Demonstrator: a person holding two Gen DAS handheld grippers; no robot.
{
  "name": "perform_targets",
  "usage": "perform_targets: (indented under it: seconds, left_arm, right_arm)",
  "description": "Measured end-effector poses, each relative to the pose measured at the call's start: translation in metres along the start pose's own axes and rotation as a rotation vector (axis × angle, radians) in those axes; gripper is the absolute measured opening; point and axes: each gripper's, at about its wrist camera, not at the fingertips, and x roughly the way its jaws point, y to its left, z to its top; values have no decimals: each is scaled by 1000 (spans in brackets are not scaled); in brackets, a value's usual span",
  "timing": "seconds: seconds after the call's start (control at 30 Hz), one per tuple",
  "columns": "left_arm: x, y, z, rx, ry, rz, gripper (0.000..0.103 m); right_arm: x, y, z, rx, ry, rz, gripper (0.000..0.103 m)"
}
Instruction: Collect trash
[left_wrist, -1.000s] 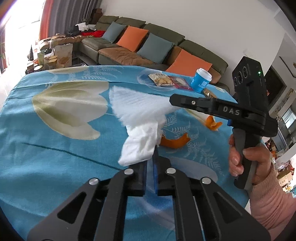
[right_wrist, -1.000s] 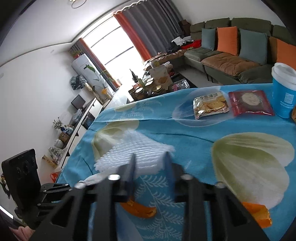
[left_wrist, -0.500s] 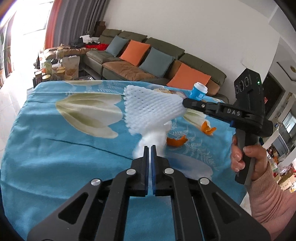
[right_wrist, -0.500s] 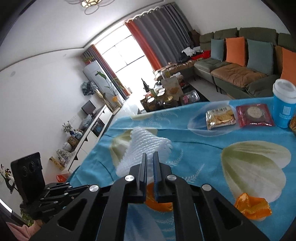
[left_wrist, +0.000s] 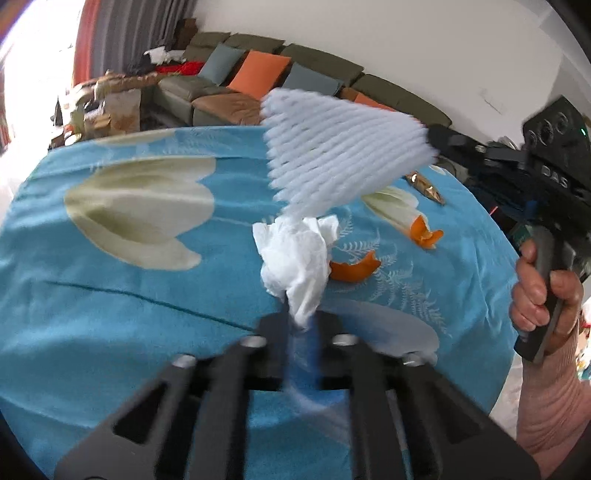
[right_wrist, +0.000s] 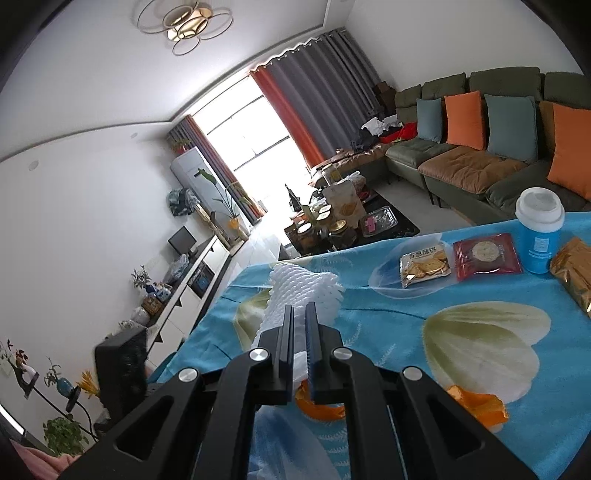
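My left gripper (left_wrist: 301, 325) is shut on a crumpled white tissue (left_wrist: 295, 254) and holds it above the blue flowered tablecloth (left_wrist: 110, 266). My right gripper (right_wrist: 300, 321) is shut on a white foam fruit net (right_wrist: 303, 291), lifted clear of the table; the net also shows in the left wrist view (left_wrist: 340, 162), held by the right gripper (left_wrist: 436, 138). Two pieces of orange peel (left_wrist: 354, 267) (left_wrist: 423, 230) lie on the cloth behind the tissue, and also show in the right wrist view (right_wrist: 476, 404).
A cracker packet (right_wrist: 424, 264), a red snack packet (right_wrist: 485, 256), a blue cup with a white lid (right_wrist: 539, 229) and a gold wrapper (right_wrist: 576, 271) sit at the far side of the table. A sofa with cushions (right_wrist: 480, 147) stands beyond.
My right gripper closed on the foam net and lifted it off the table. My left gripper rose with the tissue hanging from it.
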Motion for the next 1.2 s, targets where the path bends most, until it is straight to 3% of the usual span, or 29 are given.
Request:
perform_targets:
  seconds: [0.33, 0.53, 0.63, 0.7, 0.83, 0.93, 1.2]
  left_arm:
    - [-65, 7, -17, -11, -134, 1, 3]
    - [-98, 16, -43, -7, -136, -31, 5]
    - [-108, 20, -65, 18, -109, 10, 16]
    - [-111, 23, -76, 7, -95, 31, 33]
    - [-118, 35, -88, -28, -95, 78, 40]
    - [-121, 39, -90, -52, -108, 73, 44]
    - [-119, 11, -69, 16, -166, 59, 50]
  right_arm:
    - [-8, 10, -4, 5, -25, 63, 5]
    - [-6, 27, -10, -10, -12, 132, 5]
    - [1, 35, -16, -20, 10, 143, 5]
    - [7, 39, -22, -23, 31, 148, 5]
    - [16, 36, -31, -1, 57, 146, 5]
    - [16, 30, -35, 18, 59, 129, 5]
    - [-8, 3, -32, 68, 5, 60, 5]
